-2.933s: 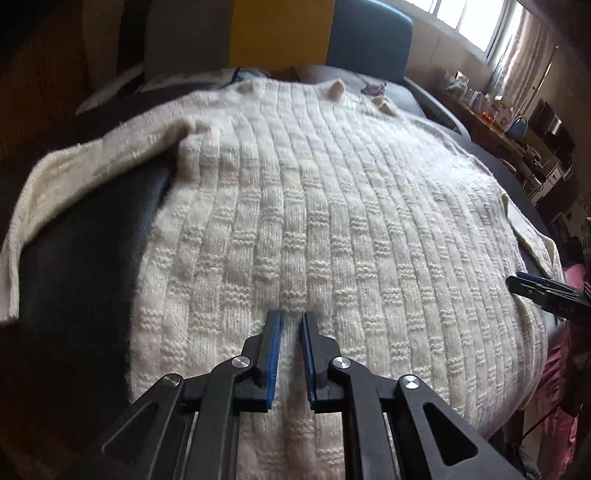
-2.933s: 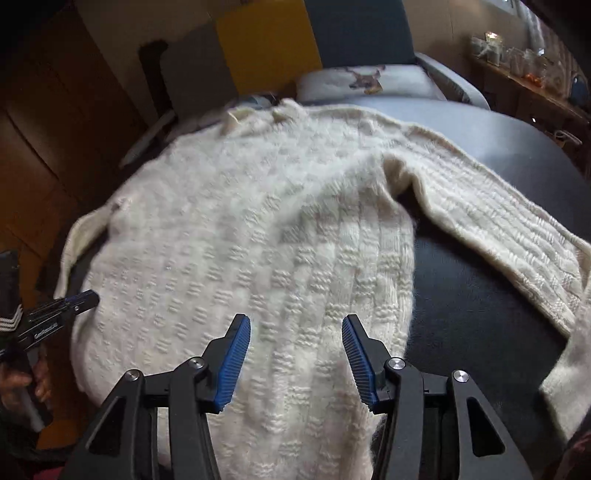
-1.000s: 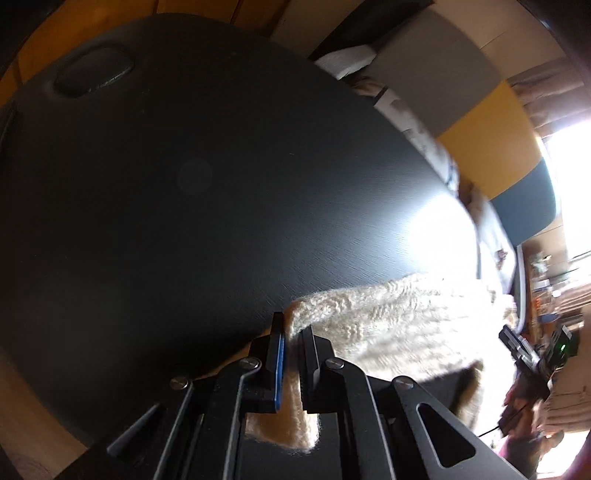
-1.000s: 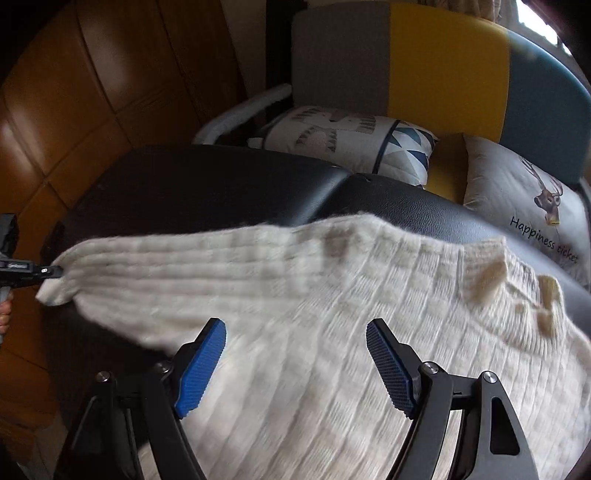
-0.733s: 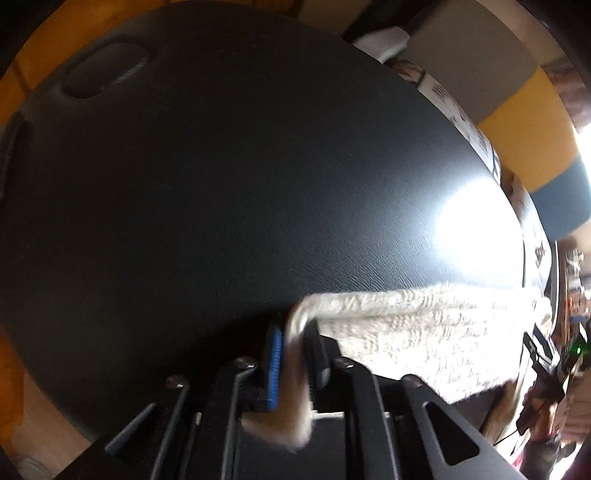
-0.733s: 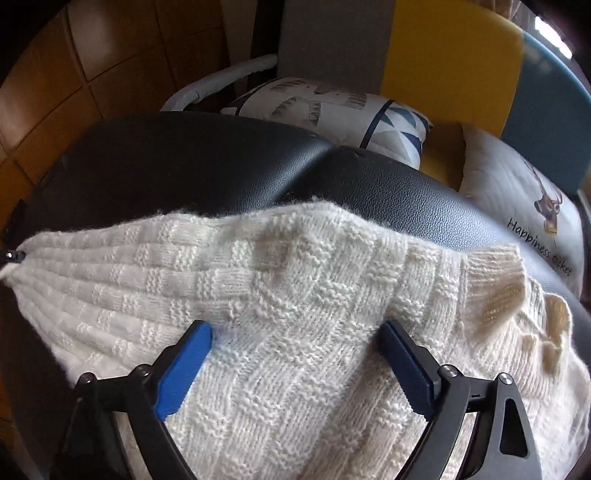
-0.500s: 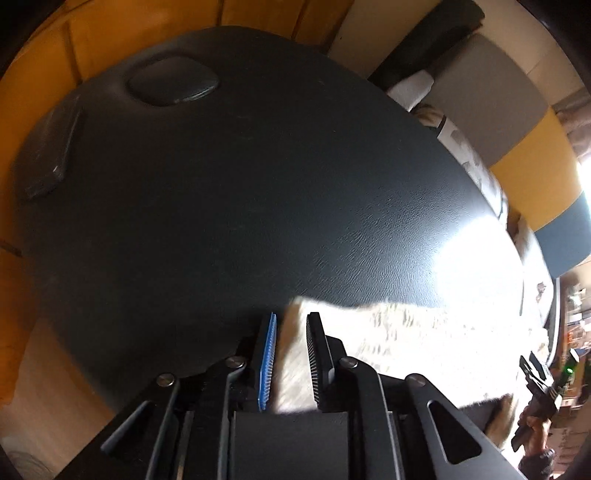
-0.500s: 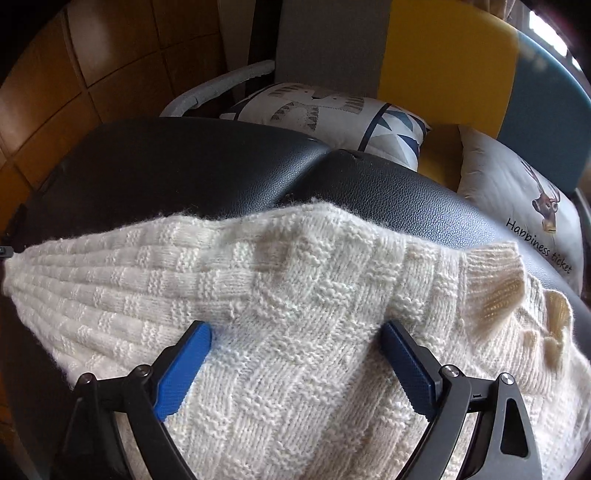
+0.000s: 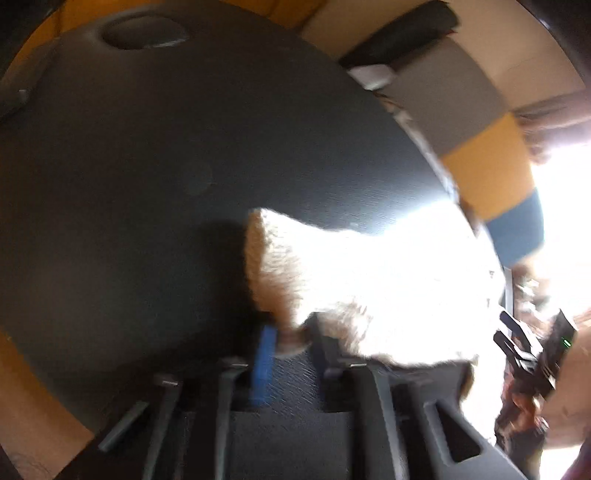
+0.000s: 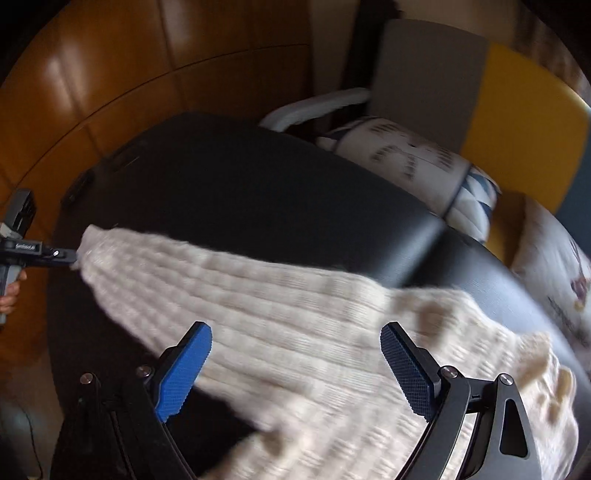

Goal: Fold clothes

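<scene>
A cream knit sweater (image 10: 332,332) lies on a black padded table (image 10: 258,192). Its sleeve (image 10: 166,266) stretches to the left. In the left wrist view the sleeve's cuff (image 9: 273,266) lies just ahead of my left gripper (image 9: 291,343), whose jaws stand apart with the cuff's edge loose between them. The view is blurred. The left gripper also shows in the right wrist view (image 10: 55,254), at the cuff's tip. My right gripper (image 10: 295,365) is wide open, low over the sleeve near the shoulder, holding nothing.
A grey, yellow and blue sofa (image 10: 498,110) with printed cushions (image 10: 417,166) stands behind the table. Wooden panelling (image 10: 110,92) is at the left. The table (image 9: 184,184) has an oval recess (image 9: 144,33) at its far end.
My left gripper pulled the sleeve out to the side, then opened, and the cuff has dropped onto the table. My right gripper stayed open and shifted left along the sleeve.
</scene>
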